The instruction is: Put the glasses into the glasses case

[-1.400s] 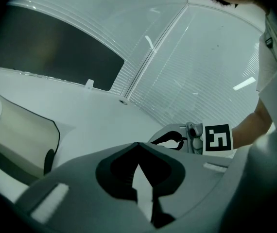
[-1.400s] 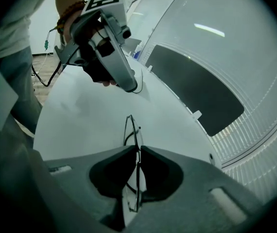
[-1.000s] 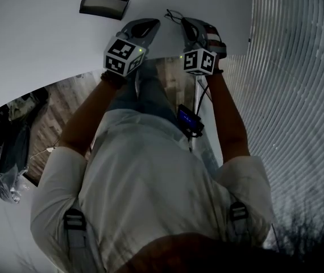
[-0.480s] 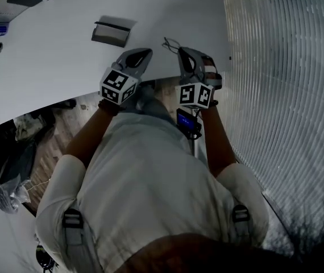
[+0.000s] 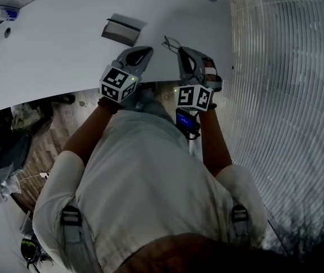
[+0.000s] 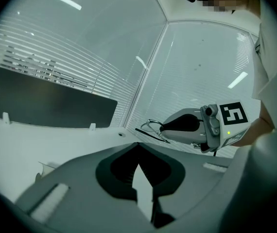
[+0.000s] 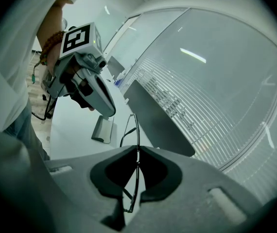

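Grey glasses case (image 5: 122, 30) lies on the table (image 5: 48, 56); just right of it the left gripper (image 5: 144, 52) hangs closed and empty, farther right the right gripper (image 5: 183, 52) pinches the glasses (image 5: 171, 42), best carried over the case and lowered gently.

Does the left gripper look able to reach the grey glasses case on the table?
Probably yes: the left gripper is empty and only bare white table lies between it and the grey rectangular glasses case. The right gripper, holding the thin wire-framed glasses, is off to the side.
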The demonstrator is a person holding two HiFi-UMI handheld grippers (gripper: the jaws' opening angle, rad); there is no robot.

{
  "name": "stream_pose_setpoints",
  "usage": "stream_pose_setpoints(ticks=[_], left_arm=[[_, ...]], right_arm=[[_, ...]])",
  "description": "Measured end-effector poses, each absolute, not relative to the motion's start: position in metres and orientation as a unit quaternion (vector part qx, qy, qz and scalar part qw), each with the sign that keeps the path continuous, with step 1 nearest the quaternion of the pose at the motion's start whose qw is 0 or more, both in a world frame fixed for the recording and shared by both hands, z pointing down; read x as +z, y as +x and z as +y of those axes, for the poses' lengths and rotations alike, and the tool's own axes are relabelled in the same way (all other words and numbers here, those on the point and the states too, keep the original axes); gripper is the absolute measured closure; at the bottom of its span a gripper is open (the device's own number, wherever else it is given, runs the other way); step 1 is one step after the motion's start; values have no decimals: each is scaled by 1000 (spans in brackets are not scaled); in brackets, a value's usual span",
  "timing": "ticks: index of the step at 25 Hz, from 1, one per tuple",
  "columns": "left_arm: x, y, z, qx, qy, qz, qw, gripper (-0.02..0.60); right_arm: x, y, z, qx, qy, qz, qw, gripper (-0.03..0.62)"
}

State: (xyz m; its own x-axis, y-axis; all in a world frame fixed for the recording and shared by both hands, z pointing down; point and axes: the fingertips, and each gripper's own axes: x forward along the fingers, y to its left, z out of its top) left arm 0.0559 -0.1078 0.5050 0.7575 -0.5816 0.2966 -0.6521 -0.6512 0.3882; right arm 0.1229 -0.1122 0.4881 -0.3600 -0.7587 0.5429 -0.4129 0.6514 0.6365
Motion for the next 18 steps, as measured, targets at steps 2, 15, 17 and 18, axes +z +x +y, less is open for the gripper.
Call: stream_pose_setpoints(ticks=[2,15,17,18], left_arm=[[506,41,-109,72,901,-354,241,580],[505,-72,-94,52,845,-474,242,580],[505,-86,-90,49,837,-487,243,580],[505,-92,-88,47,834,-493,243,580]], right_arm=[[489,107,-115,-205,356,-807,425,576],[489,-11,-113,-248,252,-855,379,576],[488,-27,-110,-252,239,-860,373,577],[489,-34,-108,-254,233,-862,371,576]])
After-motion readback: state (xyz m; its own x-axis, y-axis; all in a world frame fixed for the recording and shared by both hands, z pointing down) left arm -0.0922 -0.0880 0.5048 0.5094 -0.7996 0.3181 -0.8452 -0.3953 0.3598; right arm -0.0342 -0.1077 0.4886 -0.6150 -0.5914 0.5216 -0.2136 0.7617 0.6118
